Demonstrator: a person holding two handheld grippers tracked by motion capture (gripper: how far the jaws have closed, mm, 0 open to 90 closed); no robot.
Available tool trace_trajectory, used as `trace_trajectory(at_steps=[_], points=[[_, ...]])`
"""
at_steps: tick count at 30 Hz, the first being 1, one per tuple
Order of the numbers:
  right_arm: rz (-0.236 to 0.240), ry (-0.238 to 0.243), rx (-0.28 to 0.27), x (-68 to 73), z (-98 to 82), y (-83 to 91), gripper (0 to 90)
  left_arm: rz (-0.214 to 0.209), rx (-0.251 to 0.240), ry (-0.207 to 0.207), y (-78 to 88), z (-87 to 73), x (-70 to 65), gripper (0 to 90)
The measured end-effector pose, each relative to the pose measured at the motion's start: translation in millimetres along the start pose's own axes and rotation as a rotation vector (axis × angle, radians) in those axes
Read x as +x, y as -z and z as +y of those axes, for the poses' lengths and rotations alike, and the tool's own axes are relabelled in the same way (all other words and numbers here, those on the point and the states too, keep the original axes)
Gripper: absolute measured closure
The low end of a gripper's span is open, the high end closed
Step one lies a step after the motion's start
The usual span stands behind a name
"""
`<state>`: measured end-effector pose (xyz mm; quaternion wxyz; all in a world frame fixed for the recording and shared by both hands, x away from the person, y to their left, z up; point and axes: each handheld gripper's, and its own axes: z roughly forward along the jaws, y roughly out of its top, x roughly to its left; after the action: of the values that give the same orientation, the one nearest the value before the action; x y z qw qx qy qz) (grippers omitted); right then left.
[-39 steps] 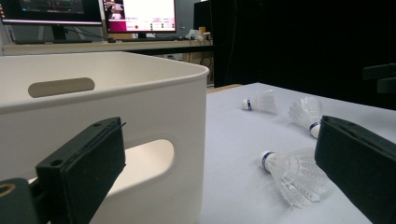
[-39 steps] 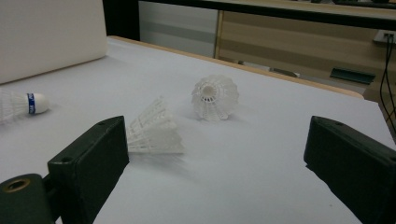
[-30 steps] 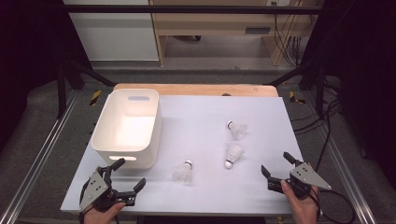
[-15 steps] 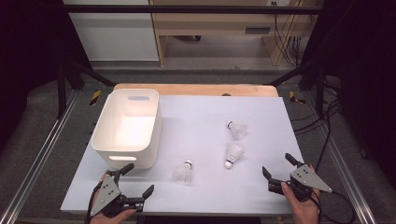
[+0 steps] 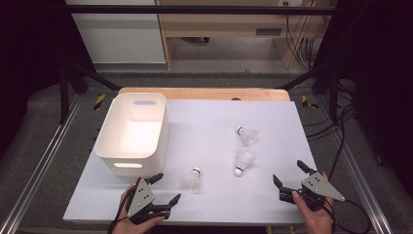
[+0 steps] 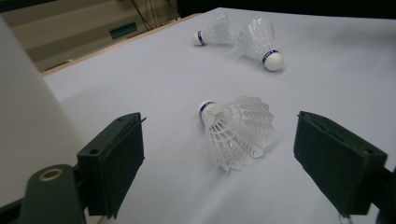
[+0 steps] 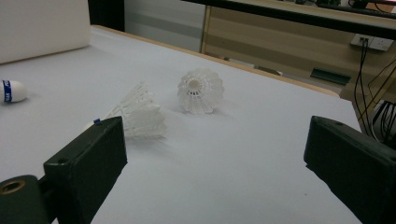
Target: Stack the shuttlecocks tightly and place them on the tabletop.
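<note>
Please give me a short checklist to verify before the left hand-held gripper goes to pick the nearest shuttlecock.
1. Left hand-held gripper open: ok, jaws stand wide apart.
2. Nearest shuttlecock lined up between the jaws: ok in the left gripper view.
3. Shuttlecock free of the two other shuttlecocks: ok, well apart.
4. White bin empty, ready: cannot tell, its floor is partly hidden.
5. Right hand-held gripper out of the way: ok, open, at the table's right near edge.

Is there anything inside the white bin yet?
Nothing visible inside the white bin: the high view shows bare floor and inner walls. The strip of floor behind its near wall is hidden. All three shuttlecocks lie on the table.
</note>
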<state>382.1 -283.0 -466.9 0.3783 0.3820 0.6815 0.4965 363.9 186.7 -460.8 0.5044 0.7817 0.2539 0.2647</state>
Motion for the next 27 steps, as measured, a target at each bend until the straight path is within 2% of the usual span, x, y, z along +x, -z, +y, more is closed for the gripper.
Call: trace_trajectory(at_steps=[3, 5, 9, 12, 15, 20, 24, 25, 27], points=[[0.001, 0.010, 0.005, 0.6, 0.6, 0.1, 5.8, 0.005, 0.027, 0.008, -7.5, 1.1, -1.8, 23.1], [0.003, 0.014, 0.006, 1.4, 0.5, -0.6, 5.8, 0.025, 0.063, -0.012, -13.1, 1.1, -3.3, 27.1], [0.004, 0.023, 0.011, 2.7, 1.3, -1.3, 5.8, 0.018, 0.121, -0.040, -24.7, 1.1, -6.5, 36.2], [0.008, 0.030, 0.008, 3.7, 2.7, -2.3, 5.8, 0.028, 0.161, -0.068, -33.3, 2.7, -6.8, 43.1], [0.015, 0.048, 0.012, 5.6, 3.4, -2.5, 5.8, 0.029, 0.182, -0.046, -40.4, 3.2, -3.3, 52.2], [0.014, 0.055, 0.020, 5.5, 1.6, -1.7, 5.7, 0.034, 0.205, -0.050, -48.9, 4.5, -1.3, 66.7], [0.010, 0.050, 0.011, 3.4, 2.9, -1.2, 5.7, 0.013, 0.242, -0.084, -60.1, 1.6, -3.8, 80.6], [0.012, 0.051, 0.012, 4.1, 3.5, -1.4, 5.7, 0.025, 0.243, -0.090, -59.7, 1.0, -4.7, 83.4], [0.015, 0.056, 0.016, 5.9, 3.9, -1.9, 5.6, 0.041, 0.233, -0.067, -57.1, 2.3, -4.7, 87.7]])
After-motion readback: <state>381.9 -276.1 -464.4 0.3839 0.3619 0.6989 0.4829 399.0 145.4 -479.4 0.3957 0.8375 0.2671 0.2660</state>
